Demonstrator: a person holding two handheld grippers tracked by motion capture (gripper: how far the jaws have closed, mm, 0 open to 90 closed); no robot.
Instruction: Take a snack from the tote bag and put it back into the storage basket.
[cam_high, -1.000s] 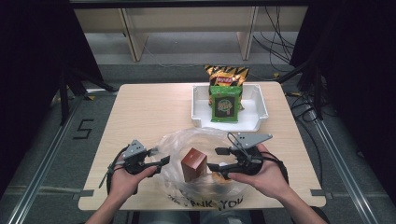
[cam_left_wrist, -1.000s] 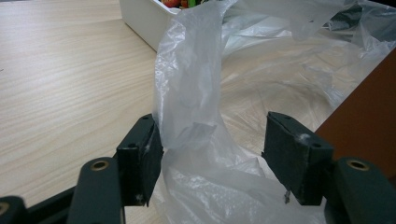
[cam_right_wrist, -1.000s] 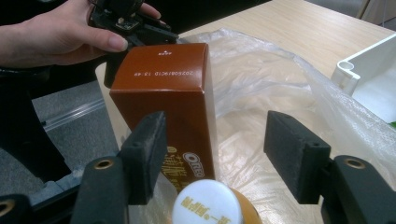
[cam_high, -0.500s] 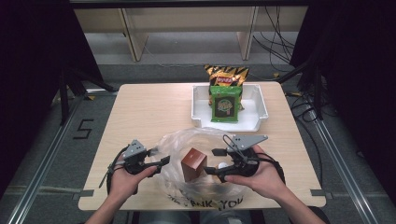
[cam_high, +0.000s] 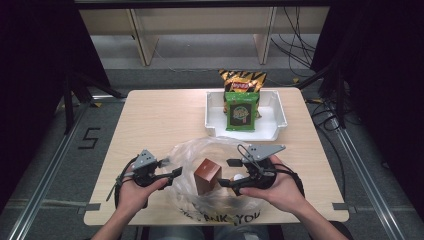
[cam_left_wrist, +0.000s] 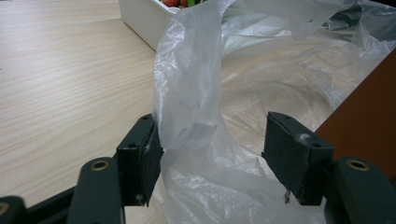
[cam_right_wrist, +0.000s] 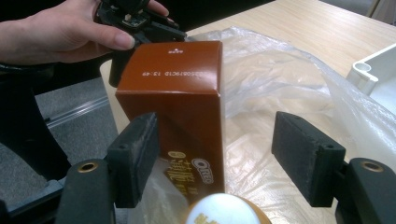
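Since the earlier frame the right gripper has just been opening its jaws, which now stand wide on either side of the brown Oreo box without pressing it. That box stands upright inside the clear plastic bag at the table's near edge. Left gripper holds wide around a bag fold. Farther back, a white tray carries snack packets.

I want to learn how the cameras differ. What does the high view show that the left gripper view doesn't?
High view alone: two snack bags in the white tray, both hands, the right gripper open beside the brown box. Left gripper view alone: the bag's handle up close, between that gripper's open jaws. Both: the clear plastic bag, the brown box, the wooden table, the tray.
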